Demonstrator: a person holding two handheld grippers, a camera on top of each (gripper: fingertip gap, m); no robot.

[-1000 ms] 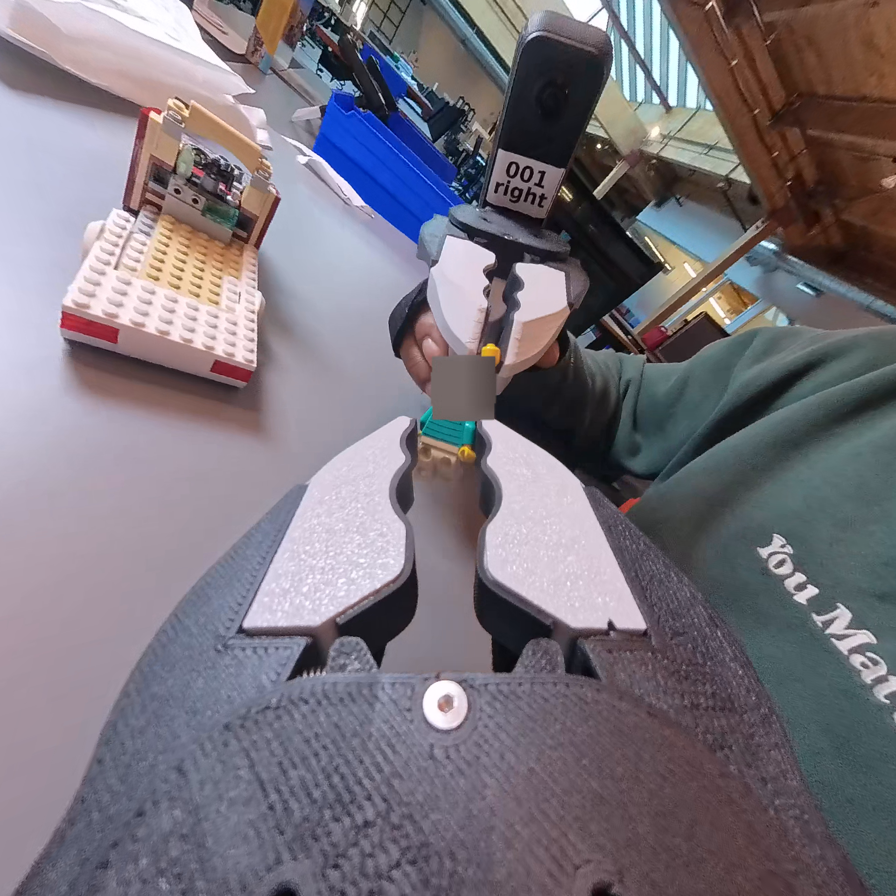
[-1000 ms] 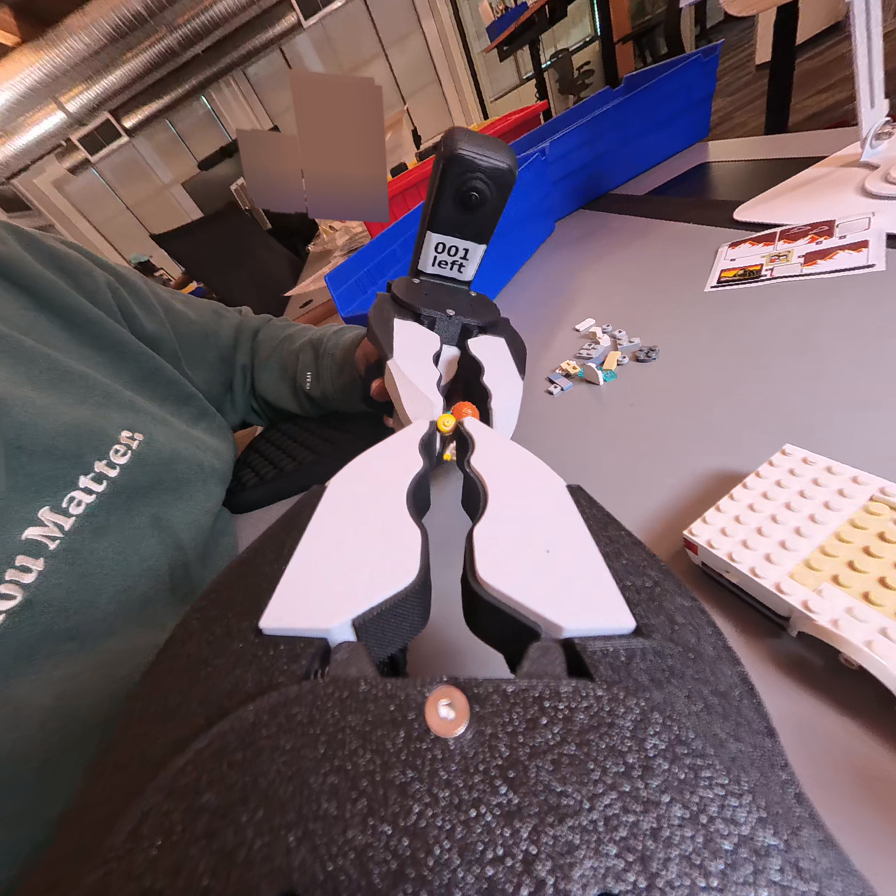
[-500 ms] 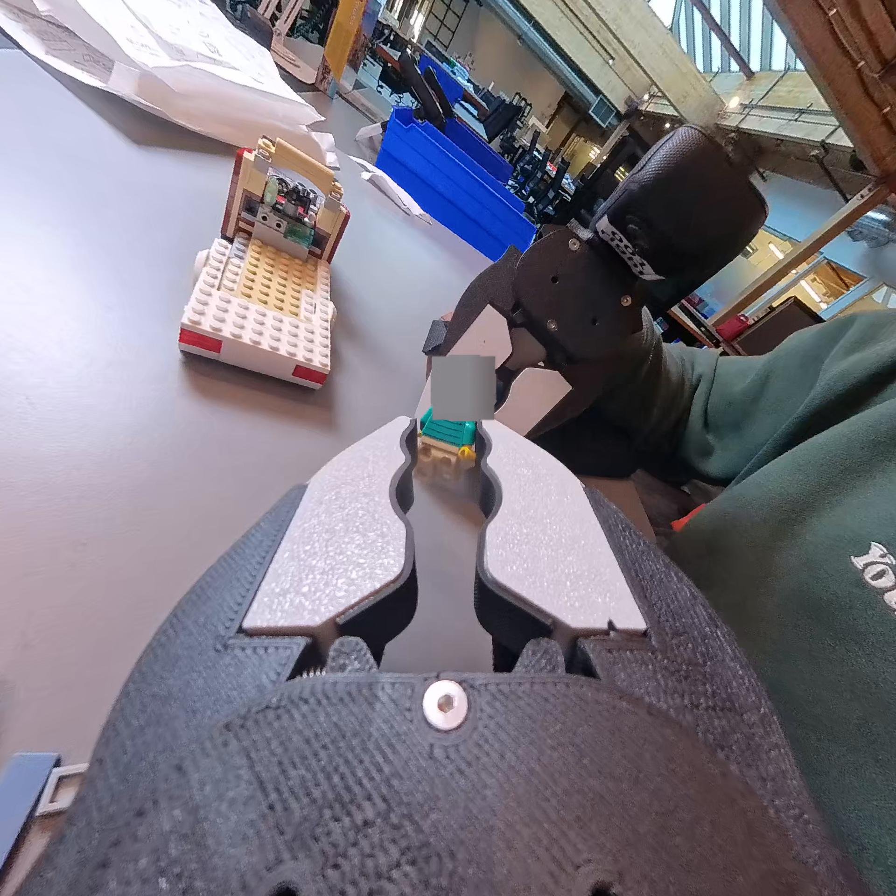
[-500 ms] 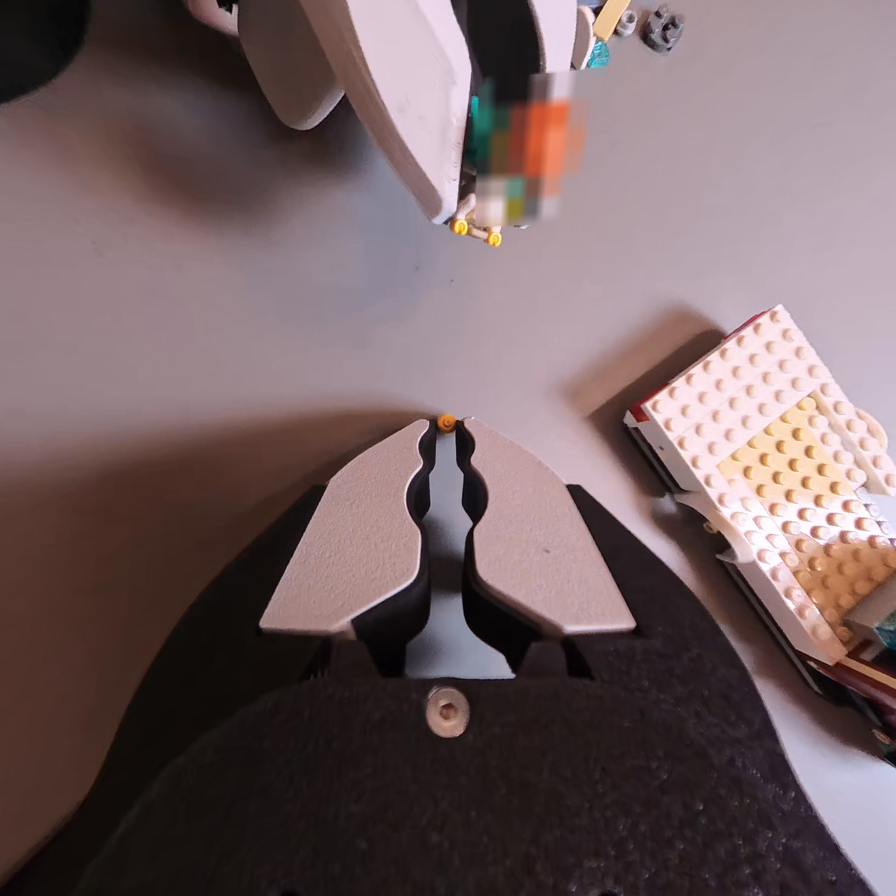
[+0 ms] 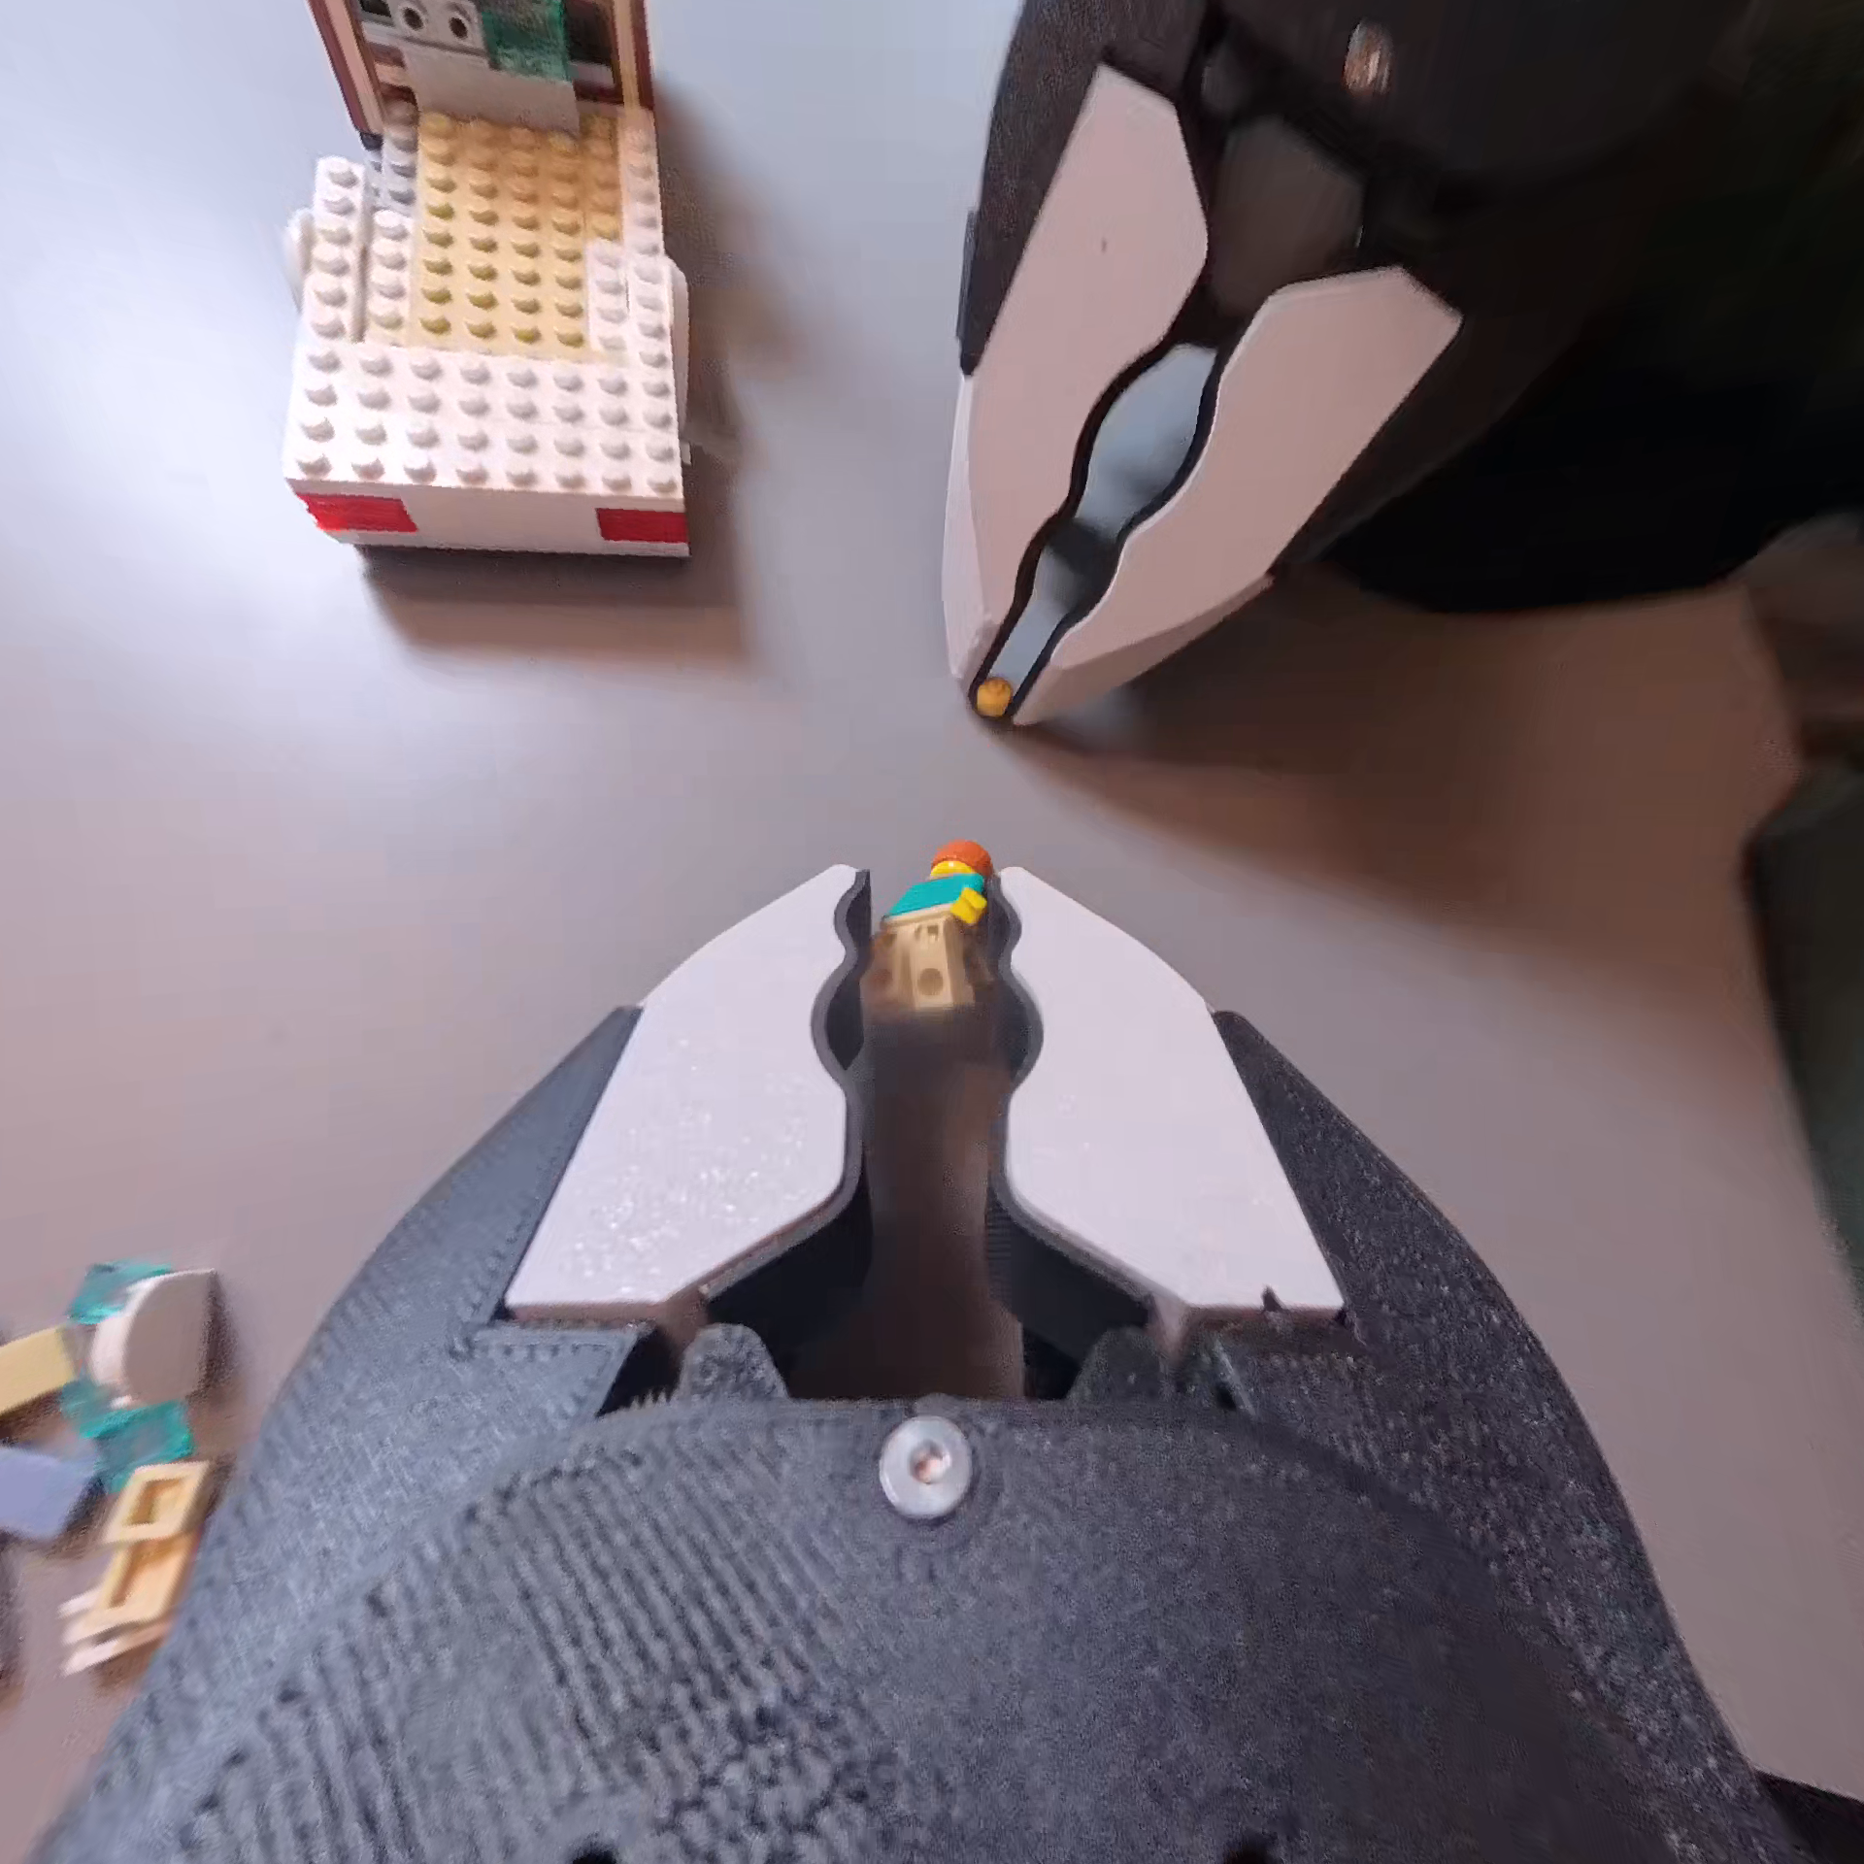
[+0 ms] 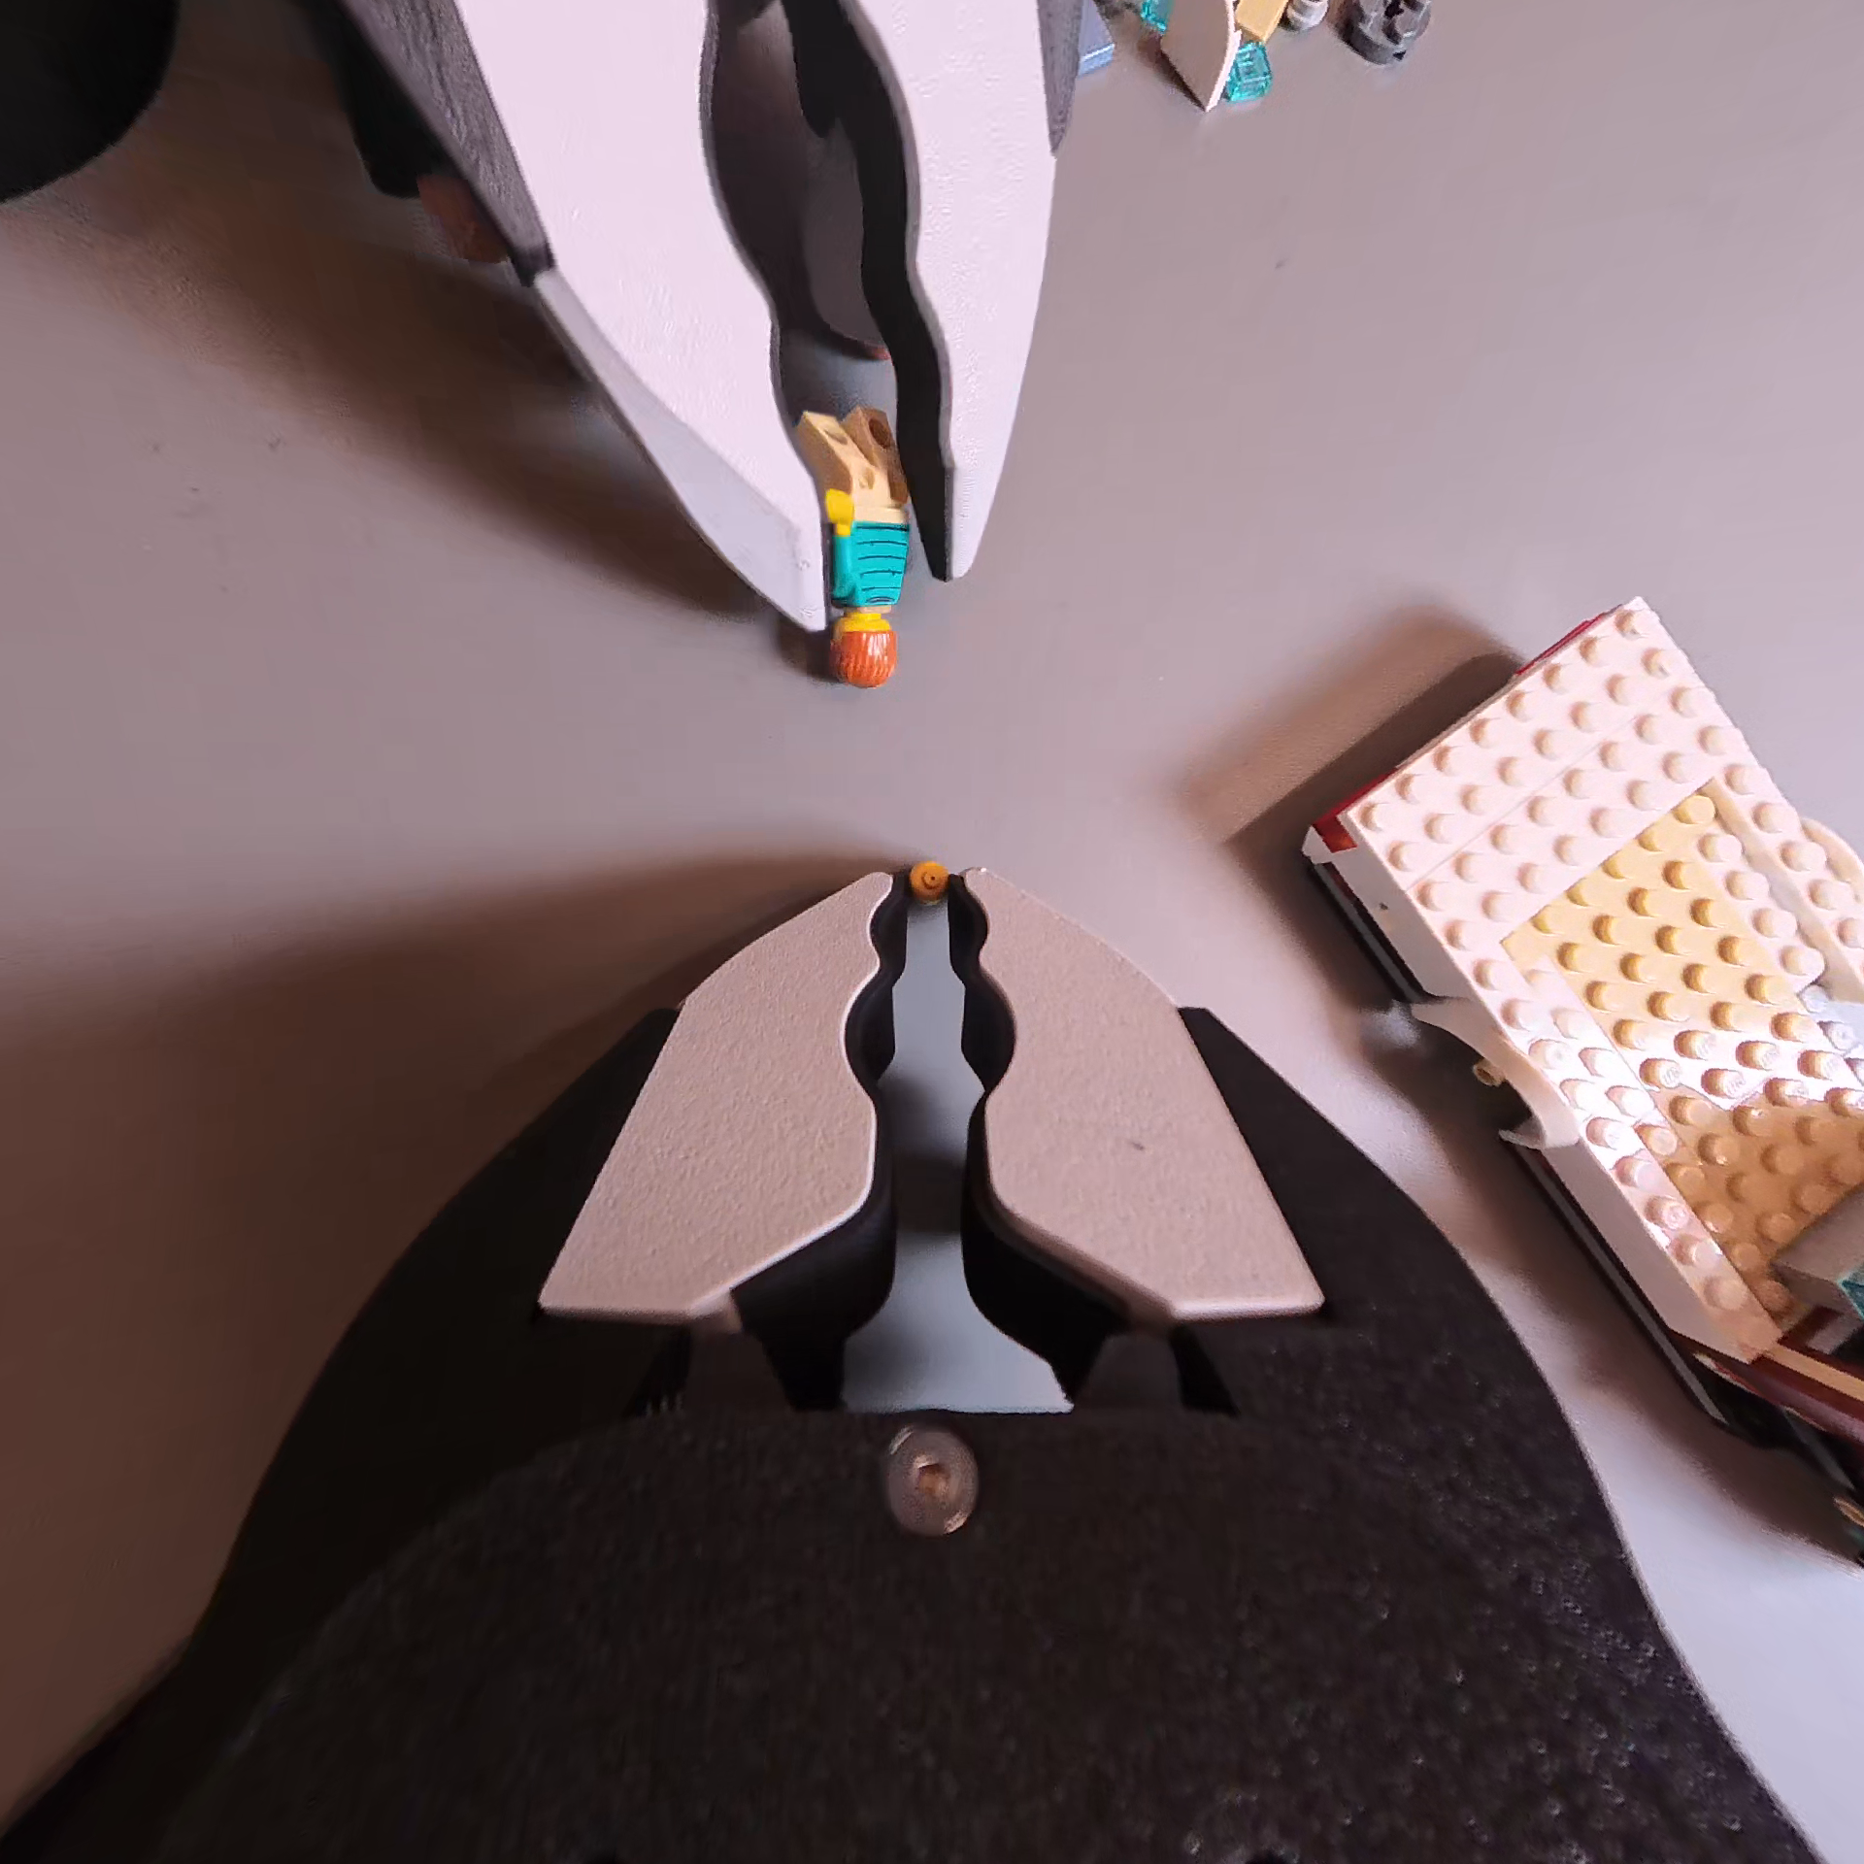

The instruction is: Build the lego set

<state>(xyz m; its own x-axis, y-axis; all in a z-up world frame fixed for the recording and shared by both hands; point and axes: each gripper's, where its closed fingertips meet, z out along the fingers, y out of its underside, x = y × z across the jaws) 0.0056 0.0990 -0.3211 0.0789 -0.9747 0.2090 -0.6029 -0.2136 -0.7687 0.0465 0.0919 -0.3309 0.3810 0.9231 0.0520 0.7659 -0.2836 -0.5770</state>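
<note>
My left gripper (image 5: pixel 933 888) is shut on a small minifigure (image 5: pixel 938 913) with a teal torso, tan legs and orange hair, head pointing away. The minifigure also shows in the right wrist view (image 6: pixel 864 545), head near the grey table. My right gripper (image 6: pixel 928 880) is shut on a tiny orange-yellow round piece (image 6: pixel 926 880); it also shows in the left wrist view (image 5: pixel 992 694), tips down by the table. The two grippers face each other, a short way apart. The white and tan studded lego build (image 5: pixel 494 333) stands on the table, also in the right wrist view (image 6: pixel 1634 968).
A small pile of loose pieces (image 5: pixel 121 1412), teal, tan and white, lies at the lower left of the left wrist view; the pile also shows at the top of the right wrist view (image 6: pixel 1241 40). Grey table (image 5: pixel 403 807) lies between the grippers. Tip to tip, the grippers are about 5 cm apart.
Both grippers have tipped down from level to point at the table. They have drawn apart, each still holding its piece. The background room has left both views.
</note>
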